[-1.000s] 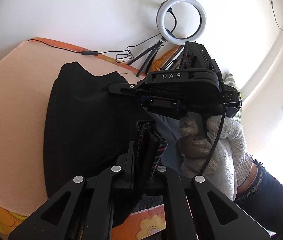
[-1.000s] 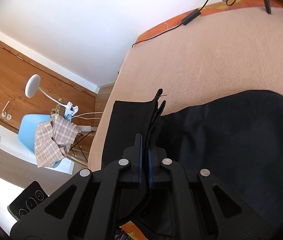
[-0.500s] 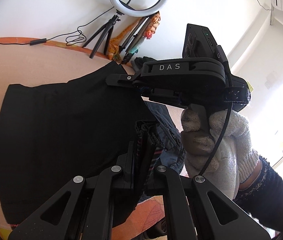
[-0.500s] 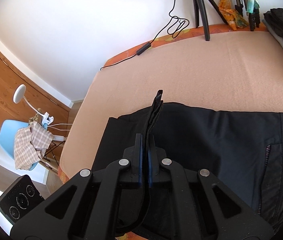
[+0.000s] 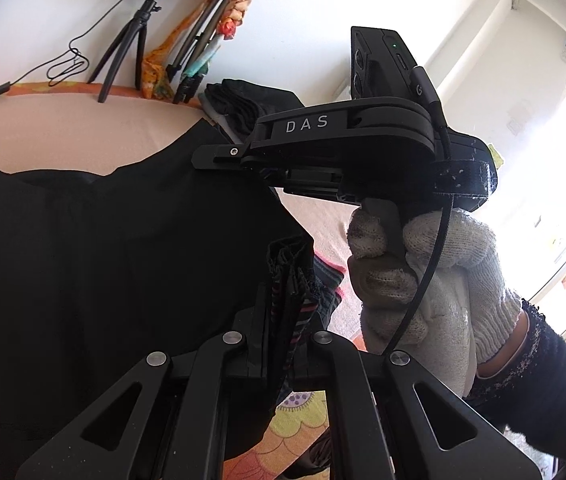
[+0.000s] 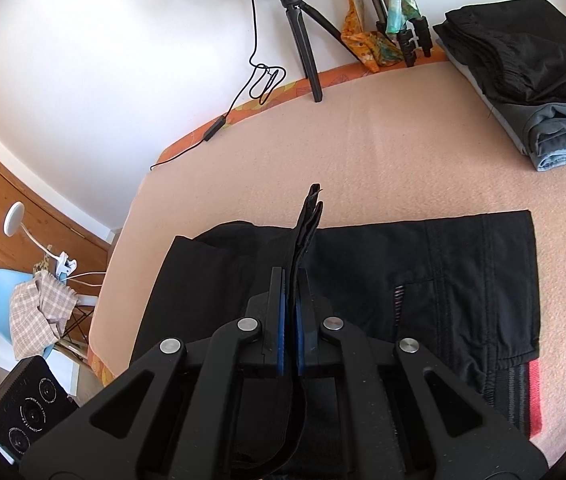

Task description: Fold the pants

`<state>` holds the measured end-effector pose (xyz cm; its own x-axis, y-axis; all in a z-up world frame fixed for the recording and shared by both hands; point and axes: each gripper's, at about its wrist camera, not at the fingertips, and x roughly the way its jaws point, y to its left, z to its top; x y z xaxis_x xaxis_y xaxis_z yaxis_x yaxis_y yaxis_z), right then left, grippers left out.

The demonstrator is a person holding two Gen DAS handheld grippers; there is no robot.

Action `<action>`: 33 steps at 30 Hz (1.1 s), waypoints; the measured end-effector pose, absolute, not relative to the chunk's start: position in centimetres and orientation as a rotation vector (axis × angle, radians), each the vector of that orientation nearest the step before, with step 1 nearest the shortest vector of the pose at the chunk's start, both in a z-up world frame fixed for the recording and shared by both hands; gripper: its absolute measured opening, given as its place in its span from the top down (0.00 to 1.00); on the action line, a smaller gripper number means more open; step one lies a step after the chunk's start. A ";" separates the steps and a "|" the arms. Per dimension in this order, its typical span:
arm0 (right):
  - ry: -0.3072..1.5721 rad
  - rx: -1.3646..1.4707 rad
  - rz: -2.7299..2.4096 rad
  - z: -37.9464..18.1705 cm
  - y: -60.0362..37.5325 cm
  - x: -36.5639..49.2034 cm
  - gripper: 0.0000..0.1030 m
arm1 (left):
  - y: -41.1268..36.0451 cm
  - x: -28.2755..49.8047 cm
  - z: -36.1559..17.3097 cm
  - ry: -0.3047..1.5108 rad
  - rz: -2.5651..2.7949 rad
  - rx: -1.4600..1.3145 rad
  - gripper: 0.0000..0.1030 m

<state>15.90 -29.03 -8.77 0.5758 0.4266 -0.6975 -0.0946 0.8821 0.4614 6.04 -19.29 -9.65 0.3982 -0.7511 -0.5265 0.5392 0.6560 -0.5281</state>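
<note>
Both grippers pinch the black pants [image 6: 423, 280] lying on the bed [image 6: 363, 152]: the left gripper [image 5: 283, 280] clamps bunched edge cloth, the right gripper [image 6: 290, 280] a fold rising past its fingers. The cloth beneath both is hidden.

Left tongs [image 5: 287, 280] clamped on bunched black pants [image 5: 103, 240] edge. Pants spread over peach bed [image 5: 63, 128]. Right tongs [image 5: 219, 156] in white-gloved hand [image 5: 423, 276] – tips over pants' far edge. Ring-light tripod [image 5: 131, 48], folded clothes pile [image 5: 251, 100] behind.
</note>
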 end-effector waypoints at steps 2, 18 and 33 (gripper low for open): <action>0.909 0.392 0.300 -8.9 -29.9 15.8 0.95 | -20.3 6.6 -9.9 0.826 -0.845 -0.287 0.97; 0.936 0.386 0.235 -11.2 -33.4 16.1 0.96 | -20.2 5.8 -10.3 0.976 -0.911 -0.226 0.82; 0.951 0.314 0.161 -12.4 -35.1 15.9 0.96 | -7.4 7.5 -11.3 0.949 -0.522 -0.334 0.77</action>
<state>15.90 -35.15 -12.42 0.5732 0.2717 -0.7730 0.0022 0.9429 0.3331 7.52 -7.39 -11.31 0.4735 -0.5594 -0.6804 0.2753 0.8277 -0.4890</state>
